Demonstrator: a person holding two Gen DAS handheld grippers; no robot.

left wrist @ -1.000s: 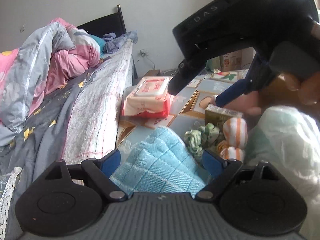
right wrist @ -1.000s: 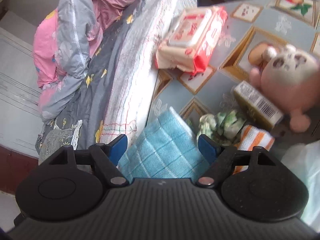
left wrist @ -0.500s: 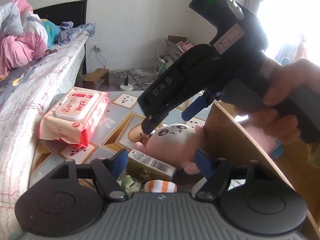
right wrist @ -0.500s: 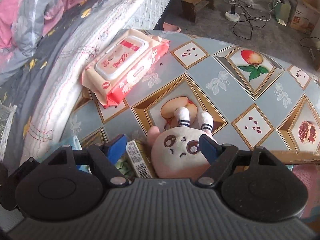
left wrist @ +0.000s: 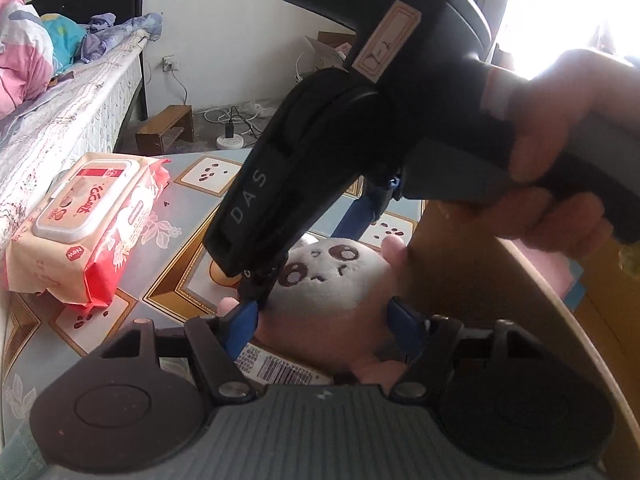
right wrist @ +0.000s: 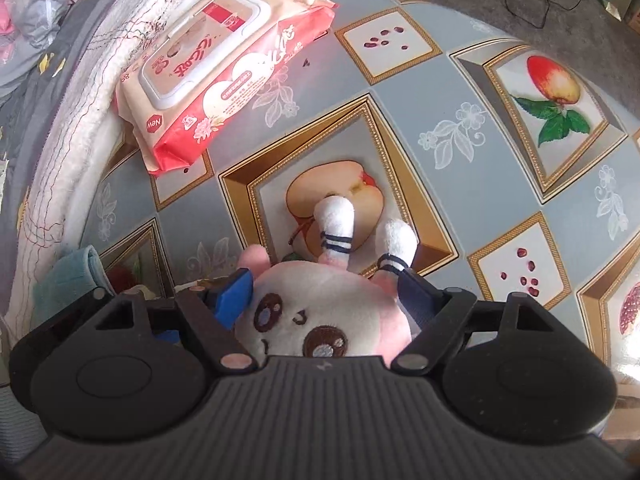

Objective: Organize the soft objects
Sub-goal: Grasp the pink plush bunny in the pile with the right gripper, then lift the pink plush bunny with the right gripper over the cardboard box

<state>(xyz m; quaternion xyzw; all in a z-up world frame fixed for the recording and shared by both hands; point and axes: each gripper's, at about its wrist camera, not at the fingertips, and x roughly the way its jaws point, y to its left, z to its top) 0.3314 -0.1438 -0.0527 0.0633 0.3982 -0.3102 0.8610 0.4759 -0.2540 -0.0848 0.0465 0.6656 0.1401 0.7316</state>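
Right wrist view now has the plush (right wrist: 320, 312) between the right gripper's (right wrist: 326, 300) spread fingers, unlike a second ago, ready for pinching.

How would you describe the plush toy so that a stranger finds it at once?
On the fruit-patterned tablecloth, below the red wipes pack, lies the plush toy, between the right gripper fingers. Only it has a cream face, brown eyes and pink ears.

bare tablecloth (right wrist: 472, 92) beyond wipes pack (right wrist: 224, 68); cardboard wall (left wrist: 500, 292) probably blocks right.
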